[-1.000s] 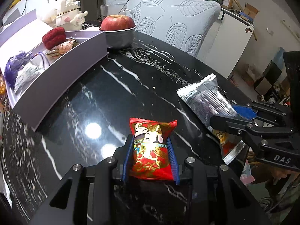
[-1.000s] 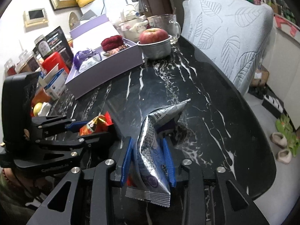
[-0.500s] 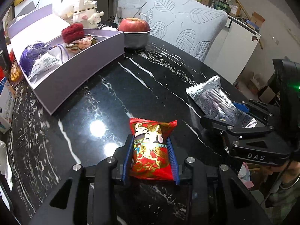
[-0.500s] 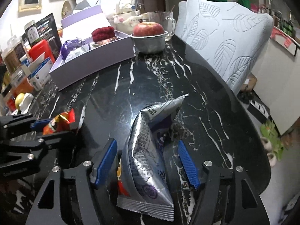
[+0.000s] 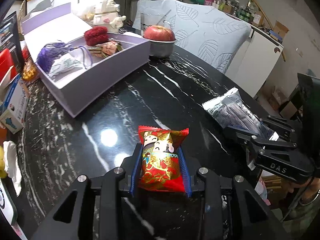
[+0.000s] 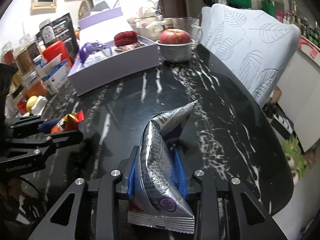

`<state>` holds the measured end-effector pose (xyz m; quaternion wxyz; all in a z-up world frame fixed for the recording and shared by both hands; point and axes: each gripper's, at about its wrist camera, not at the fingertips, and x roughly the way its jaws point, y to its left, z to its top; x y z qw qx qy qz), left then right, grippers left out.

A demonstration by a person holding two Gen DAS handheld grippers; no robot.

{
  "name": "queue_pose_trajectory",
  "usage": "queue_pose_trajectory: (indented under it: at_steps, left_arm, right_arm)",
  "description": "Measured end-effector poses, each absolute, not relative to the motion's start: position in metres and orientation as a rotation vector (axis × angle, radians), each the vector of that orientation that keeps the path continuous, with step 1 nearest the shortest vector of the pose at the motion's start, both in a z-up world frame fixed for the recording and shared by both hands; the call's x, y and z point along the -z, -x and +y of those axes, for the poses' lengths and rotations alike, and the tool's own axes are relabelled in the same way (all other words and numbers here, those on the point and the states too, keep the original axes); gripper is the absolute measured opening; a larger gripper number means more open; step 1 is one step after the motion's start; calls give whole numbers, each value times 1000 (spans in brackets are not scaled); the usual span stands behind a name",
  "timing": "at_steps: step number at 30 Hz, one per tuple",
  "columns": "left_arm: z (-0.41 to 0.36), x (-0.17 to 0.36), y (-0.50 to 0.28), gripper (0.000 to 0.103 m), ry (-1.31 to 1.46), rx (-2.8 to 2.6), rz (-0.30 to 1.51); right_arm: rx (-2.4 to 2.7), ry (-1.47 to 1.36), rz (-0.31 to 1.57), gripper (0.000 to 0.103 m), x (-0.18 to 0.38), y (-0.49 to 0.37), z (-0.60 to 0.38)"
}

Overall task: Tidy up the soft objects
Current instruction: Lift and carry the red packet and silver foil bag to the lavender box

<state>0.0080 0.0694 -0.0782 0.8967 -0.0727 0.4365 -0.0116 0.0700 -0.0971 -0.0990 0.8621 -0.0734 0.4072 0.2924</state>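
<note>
Your left gripper (image 5: 161, 167) stays clamped on the red foil snack packet (image 5: 162, 160); your right gripper (image 6: 158, 169), jaws just re-closed after opening half a second ago, pinches the crumpled silver foil pouch (image 6: 160, 160).

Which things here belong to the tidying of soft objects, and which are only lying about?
Part of the job:
- red snack packet, held in left gripper
- silver snack packet, held in right gripper
- purple box

Only lying about:
- apple in metal bowl
- blue and white carton
- jars
</note>
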Motion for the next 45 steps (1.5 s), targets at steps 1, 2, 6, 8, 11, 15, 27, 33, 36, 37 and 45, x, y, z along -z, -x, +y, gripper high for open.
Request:
queue_pose_trajectory:
  at_steps: [1, 2, 6, 8, 11, 15, 27, 33, 36, 37, 45]
  left_arm:
    - [72, 77, -6, 35, 154, 19, 900]
    - [74, 75, -4, 35, 158, 15, 895]
    - [87, 65, 8, 35, 179, -14, 880]
    - [93, 60, 13, 35, 188, -27, 867]
    - [101, 48, 20, 35, 183, -60, 834]
    - [112, 33, 31, 35, 180, -98, 793]
    - [134, -15, 38, 35, 131, -164, 665]
    - [137, -38, 31, 35, 95, -169, 608]
    - [139, -49, 25, 35, 94, -160, 577]
    - [139, -52, 23, 35, 90, -161, 570]
    - [148, -72, -4, 35, 69, -161, 516]
  right_arm:
    - [-625, 150, 853, 33, 97, -68, -95]
    - [-637, 147, 853, 33, 96, -66, -93]
    - [-696, 145, 848, 33, 90, -53, -81]
    - [-732, 144, 843, 33, 86, -46, -73]
    - [-781, 143, 836, 33, 79, -39, -60]
    - [-834, 154, 812, 33, 69, -31, -45]
    - [-932, 174, 700, 33, 25, -24, -15]
    - [-958, 172, 631, 33, -3, -30, -10]
    - [-969, 174, 594, 33, -17, -36, -8]
    - [-973, 177, 581, 33, -21, -38, -6]
    - [-1008, 176, 507, 34, -54, -63, 4]
